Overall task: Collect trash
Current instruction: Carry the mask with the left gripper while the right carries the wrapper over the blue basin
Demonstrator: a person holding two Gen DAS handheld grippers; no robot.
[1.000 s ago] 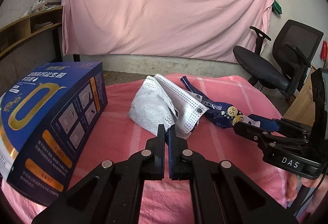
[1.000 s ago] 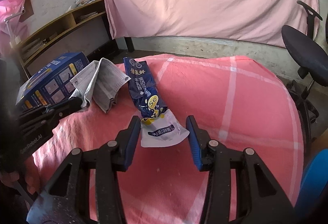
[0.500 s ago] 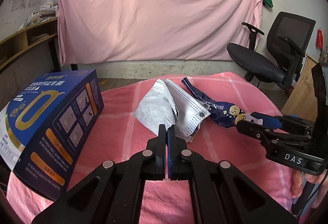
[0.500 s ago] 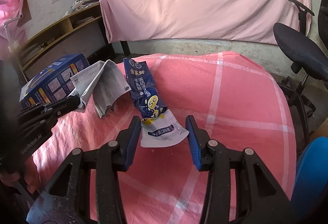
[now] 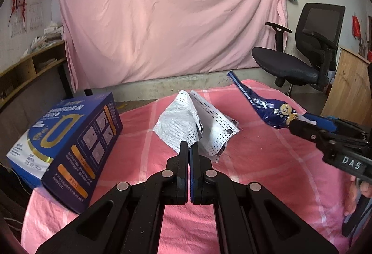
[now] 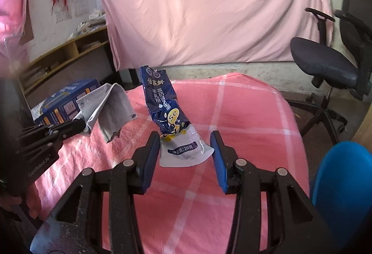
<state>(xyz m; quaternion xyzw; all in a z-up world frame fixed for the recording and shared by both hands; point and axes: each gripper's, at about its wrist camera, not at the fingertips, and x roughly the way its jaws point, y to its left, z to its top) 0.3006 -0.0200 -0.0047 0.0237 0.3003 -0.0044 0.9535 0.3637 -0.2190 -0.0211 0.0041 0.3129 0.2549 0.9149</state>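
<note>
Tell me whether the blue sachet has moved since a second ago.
Yes. The blue sachet has risen in the right tongs: its far end now clears the table at the far edge.

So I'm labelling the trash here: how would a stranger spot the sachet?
Find the round table under the pink checked cloth. On its right side the right claw holds the sachet by its white end, the blue end tilted up. Unlike the white perforated wrapper and the blue box to its left, it is a slim, crumpled, glossy packet.
</note>
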